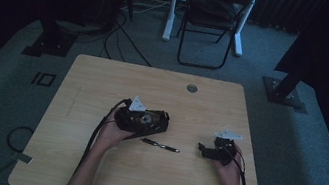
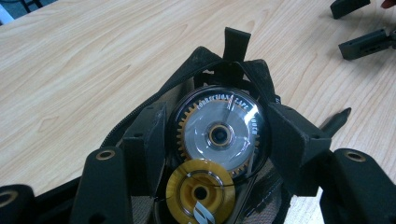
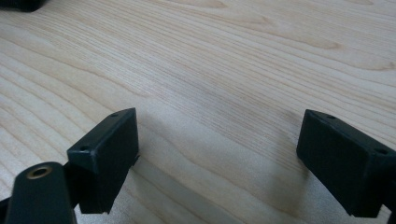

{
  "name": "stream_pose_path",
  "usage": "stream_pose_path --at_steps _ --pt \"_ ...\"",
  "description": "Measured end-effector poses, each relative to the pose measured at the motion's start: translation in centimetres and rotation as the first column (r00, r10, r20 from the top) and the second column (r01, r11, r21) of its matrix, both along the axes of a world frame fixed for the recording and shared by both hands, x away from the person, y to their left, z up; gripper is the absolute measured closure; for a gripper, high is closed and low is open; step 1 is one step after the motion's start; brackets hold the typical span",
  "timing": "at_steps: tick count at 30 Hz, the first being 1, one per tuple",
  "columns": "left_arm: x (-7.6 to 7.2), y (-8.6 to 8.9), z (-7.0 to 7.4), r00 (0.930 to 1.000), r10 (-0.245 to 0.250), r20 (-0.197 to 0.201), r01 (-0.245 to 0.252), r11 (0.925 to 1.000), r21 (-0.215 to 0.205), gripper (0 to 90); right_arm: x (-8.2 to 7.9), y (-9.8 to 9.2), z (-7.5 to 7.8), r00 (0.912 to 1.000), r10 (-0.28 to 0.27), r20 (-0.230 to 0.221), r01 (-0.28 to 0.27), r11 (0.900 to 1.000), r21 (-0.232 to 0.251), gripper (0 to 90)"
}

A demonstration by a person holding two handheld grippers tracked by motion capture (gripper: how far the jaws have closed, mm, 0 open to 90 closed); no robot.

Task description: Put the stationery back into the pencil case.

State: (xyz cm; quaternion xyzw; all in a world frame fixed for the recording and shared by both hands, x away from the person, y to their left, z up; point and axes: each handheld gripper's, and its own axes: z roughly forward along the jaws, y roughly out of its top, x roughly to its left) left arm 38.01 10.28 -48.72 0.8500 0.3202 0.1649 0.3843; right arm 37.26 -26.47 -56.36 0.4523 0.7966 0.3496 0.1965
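The left gripper (image 1: pixel 143 119) is clamped on the correction tape (image 2: pixel 219 133), which sits over an open black pouch (image 2: pixel 154 100) mid-table. The pen (image 1: pixel 160 145) lies on the table just beside the pouch, long axis running left-right toward the right gripper (image 1: pixel 207 150). That gripper's jaws are wide apart with nothing in them, so it's probably the handier one.

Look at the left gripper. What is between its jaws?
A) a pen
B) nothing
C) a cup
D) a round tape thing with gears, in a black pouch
D: in the left gripper view, the left gripper has its jaws on either side of the correction tape, a clear disc with yellow gears, lying in the open black pouch.
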Motion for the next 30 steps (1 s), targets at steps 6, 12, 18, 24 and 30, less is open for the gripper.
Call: stream_pose_path --at_steps 6,12,18,24,30 --pt "0.02 -0.08 -0.08 1.0000 -0.001 -0.001 0.001 1.0000 0.005 40.9 0.00 0.00 0.00 1.0000 0.000 0.000 0.000 1.000 0.000 12.8" --pt "0.04 -0.14 -0.39 1.0000 0.002 -0.009 -0.001 1.0000 0.008 40.9 0.00 0.00 0.00 1.0000 0.000 0.000 0.000 1.000 0.000 12.8" --pt "0.04 -0.17 -0.70 0.9998 0.000 -0.020 0.000 1.0000 0.002 40.8 0.00 0.00 0.00 1.0000 0.001 0.000 -0.001 1.000 0.000 12.8" --pt "0.09 -0.12 -0.83 0.9996 0.006 -0.027 -0.006 1.0000 0.004 40.7 0.00 0.00 0.00 1.0000 0.001 0.001 -0.001 1.000 0.000 12.8" --pt "0.09 -0.21 -0.89 0.9994 0.004 -0.034 -0.004 1.0000 0.009 40.5 0.00 0.00 0.00 1.0000 0.000 0.000 0.000 1.000 0.000 12.8"
